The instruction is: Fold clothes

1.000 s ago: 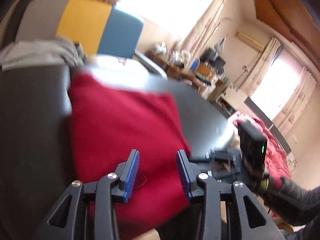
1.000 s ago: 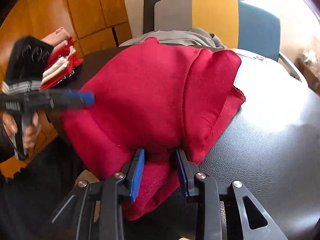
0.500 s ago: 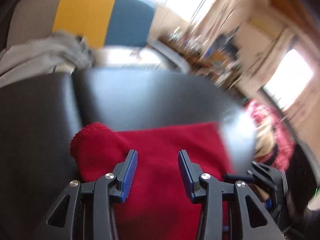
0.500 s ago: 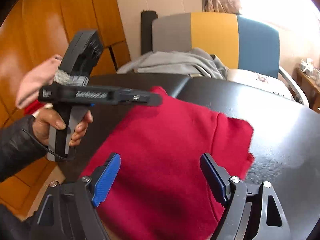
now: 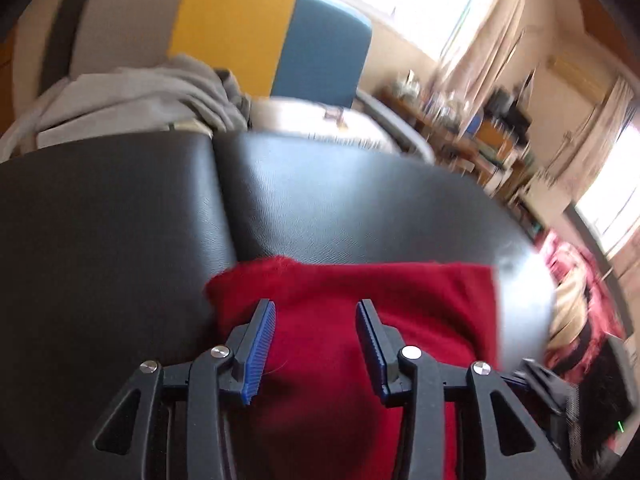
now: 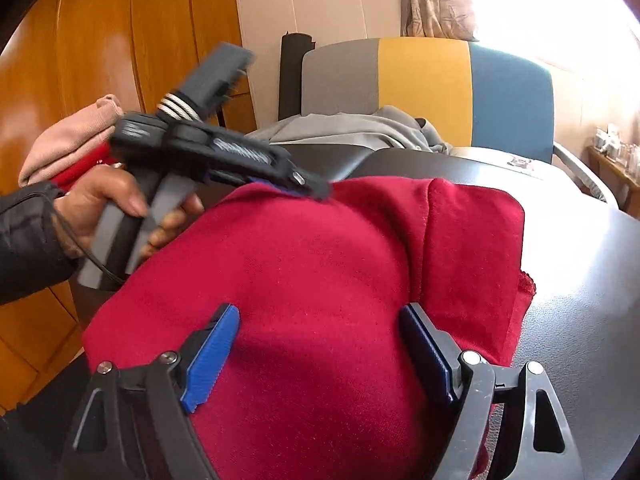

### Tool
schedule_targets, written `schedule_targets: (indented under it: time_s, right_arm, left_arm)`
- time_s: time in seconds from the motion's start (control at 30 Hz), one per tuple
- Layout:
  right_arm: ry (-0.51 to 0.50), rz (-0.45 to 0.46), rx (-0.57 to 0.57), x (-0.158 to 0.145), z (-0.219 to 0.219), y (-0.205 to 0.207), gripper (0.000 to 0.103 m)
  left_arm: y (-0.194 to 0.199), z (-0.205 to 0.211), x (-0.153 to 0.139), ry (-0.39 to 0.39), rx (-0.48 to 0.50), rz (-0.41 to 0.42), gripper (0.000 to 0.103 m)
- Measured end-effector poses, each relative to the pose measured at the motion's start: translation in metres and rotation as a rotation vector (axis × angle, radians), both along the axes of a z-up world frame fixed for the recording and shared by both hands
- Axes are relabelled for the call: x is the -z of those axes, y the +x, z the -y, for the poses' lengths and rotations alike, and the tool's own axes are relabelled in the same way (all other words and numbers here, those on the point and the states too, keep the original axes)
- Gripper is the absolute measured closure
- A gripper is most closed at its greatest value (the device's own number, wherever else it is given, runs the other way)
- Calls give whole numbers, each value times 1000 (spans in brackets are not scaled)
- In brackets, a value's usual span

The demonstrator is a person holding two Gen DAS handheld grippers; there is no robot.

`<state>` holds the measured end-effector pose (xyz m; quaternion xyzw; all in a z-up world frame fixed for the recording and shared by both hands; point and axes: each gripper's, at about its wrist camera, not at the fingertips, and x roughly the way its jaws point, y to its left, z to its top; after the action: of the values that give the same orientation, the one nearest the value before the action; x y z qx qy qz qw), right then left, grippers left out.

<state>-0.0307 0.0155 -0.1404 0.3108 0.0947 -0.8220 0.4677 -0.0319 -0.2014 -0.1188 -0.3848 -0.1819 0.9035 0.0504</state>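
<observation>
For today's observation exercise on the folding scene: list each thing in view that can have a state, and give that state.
red garment: folded, lying flat on the black padded table.
left gripper: open, over the garment's far edge.
right gripper: wide open, gripping nothing.
grey garment: crumpled, unfolded, behind the table.
pink and red clothes: piled at left.

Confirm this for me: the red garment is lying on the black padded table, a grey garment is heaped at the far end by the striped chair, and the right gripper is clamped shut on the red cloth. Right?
Not quite. In the right wrist view the right gripper stands open over the red garment, pads apart and pinching nothing. The black padded table, grey garment and striped chair are as you said.
</observation>
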Motion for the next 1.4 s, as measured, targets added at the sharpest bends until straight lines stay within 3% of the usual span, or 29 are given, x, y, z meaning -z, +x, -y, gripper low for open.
schedule_targets:
  time_s: [0.13, 0.27, 0.33, 0.43, 0.47, 0.57, 0.6, 0.63, 0.77, 0.87, 1.03, 1.1, 1.2, 1.27, 1.4]
  right_arm:
    - [27, 131, -31, -18, -1, -13, 17]
    - [13, 196, 3, -47, -4, -29, 14]
    - [-18, 217, 7, -63, 0, -39, 13]
    - [-23, 208, -31, -73, 23, -46, 11]
    - [-6, 200, -43, -70, 34, -48, 10]
    - [180, 169, -14, -29, 68, -60, 10]
    - [249, 129, -23, -6, 76, -60, 4]
    - [191, 74, -44, 1, 73, -58, 3]
    - [148, 80, -53, 0, 68, -61, 3]
    - [122, 102, -61, -3, 63, -62, 3]
    - [60, 167, -61, -28, 42, -59, 0]
    - [-40, 218, -56, -42, 16, -57, 0]
    - [-151, 348, -22, -44, -30, -60, 0]
    - [-160, 421, 17, -28, -55, -62, 0]
    - [-166, 540, 77, 7, -88, -64, 0]
  left_arm:
    - [65, -6, -23, -1, 28, -122, 60]
    - [111, -40, -28, -32, 147, -194, 60]
    - [119, -64, -18, -51, 211, -177, 60]
    - [122, -82, 6, -20, 219, -106, 60]
    - [122, -88, 15, -4, 217, -79, 60]
    - [130, -98, 35, -3, 168, -94, 63]
    - [129, -100, 35, -14, 158, -95, 64]
    - [128, -102, 36, -25, 148, -95, 64]
    - [124, -103, 33, -26, 119, -87, 64]
    - [130, -85, 15, 54, 80, -103, 63]
    - [148, -20, -8, 215, -56, -181, 44]
    - [142, 1, -2, 257, -97, -146, 42]
    - [122, 24, 18, 402, -89, -76, 41]
    - [114, 24, 31, 448, -72, -36, 40]
    - [83, 17, 51, 459, -27, 33, 39]
